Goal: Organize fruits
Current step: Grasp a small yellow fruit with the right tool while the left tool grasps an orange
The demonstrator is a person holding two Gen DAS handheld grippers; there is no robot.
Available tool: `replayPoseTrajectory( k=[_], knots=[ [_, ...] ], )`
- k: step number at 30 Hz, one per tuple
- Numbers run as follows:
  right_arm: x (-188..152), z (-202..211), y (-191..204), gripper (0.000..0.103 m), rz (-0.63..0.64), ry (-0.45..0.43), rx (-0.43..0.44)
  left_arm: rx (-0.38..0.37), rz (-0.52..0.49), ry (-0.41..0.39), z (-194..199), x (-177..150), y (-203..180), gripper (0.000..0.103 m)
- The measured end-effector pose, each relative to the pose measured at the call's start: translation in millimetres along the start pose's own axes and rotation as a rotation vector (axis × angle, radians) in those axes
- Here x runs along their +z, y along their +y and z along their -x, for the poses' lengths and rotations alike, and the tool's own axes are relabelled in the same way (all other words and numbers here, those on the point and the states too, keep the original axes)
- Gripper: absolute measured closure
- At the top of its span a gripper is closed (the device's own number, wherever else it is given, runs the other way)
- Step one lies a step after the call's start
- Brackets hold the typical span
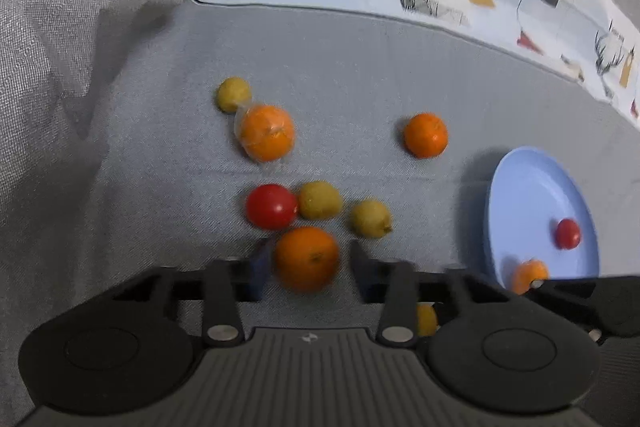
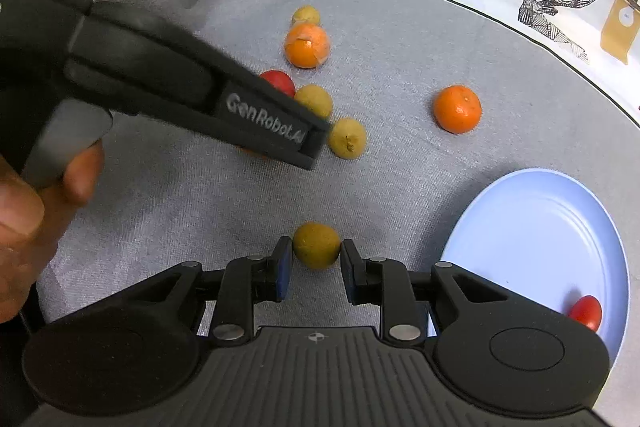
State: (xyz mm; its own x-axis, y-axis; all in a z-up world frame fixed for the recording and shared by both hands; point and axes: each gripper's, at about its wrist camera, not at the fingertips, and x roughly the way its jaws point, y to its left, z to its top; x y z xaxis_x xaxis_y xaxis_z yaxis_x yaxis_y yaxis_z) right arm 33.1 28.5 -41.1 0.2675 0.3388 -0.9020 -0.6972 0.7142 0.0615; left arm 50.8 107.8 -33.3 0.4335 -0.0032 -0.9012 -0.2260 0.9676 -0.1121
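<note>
Left wrist view: left tongs [image 1: 308,261] straddle a blurred orange [image 1: 306,259]; pads look close to its sides, contact unclear, so grip cannot be told. Tomato [image 1: 271,207] and two lemons just beyond on the grey cloth [image 1: 120,187]. Blue plate [image 1: 520,187] at right holds a small tomato.

Right wrist view: right tongs [image 2: 316,251] pinch a yellow-green lemon [image 2: 316,245], both pads touching it. Plate [image 2: 540,227] near, right.

Left tool [image 1: 306,263] part-open, right tool [image 2: 316,253] clamped
</note>
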Motion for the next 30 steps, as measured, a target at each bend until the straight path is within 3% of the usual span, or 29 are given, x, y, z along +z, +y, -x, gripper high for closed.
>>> replayPoseTrajectory(
  k=[7, 11, 25, 30],
  knots=[
    [-1.8, 2.7, -1.1, 0.076, -0.005, -0.005, 0.0, -0.015, 0.023, 0.008, 12.0, -6.2, 8.1, 0.064],
    [-3.6, 2.4, -1.4, 0.076, -0.005, -0.002, 0.001, -0.032, -0.014, 0.059, 6.0, -10.4, 4.5, 0.063],
    [-3.0, 1.2, -2.2, 0.076, -0.017, -0.003, -0.006, 0.006, -0.063, 0.055, -1.3, -8.8, -5.7, 0.062],
    [-0.5, 5.7, -3.1, 0.076, -0.034, -0.041, -0.009, -0.006, -0.062, 0.025, 3.4, -7.7, -7.9, 0.063]
  ],
)
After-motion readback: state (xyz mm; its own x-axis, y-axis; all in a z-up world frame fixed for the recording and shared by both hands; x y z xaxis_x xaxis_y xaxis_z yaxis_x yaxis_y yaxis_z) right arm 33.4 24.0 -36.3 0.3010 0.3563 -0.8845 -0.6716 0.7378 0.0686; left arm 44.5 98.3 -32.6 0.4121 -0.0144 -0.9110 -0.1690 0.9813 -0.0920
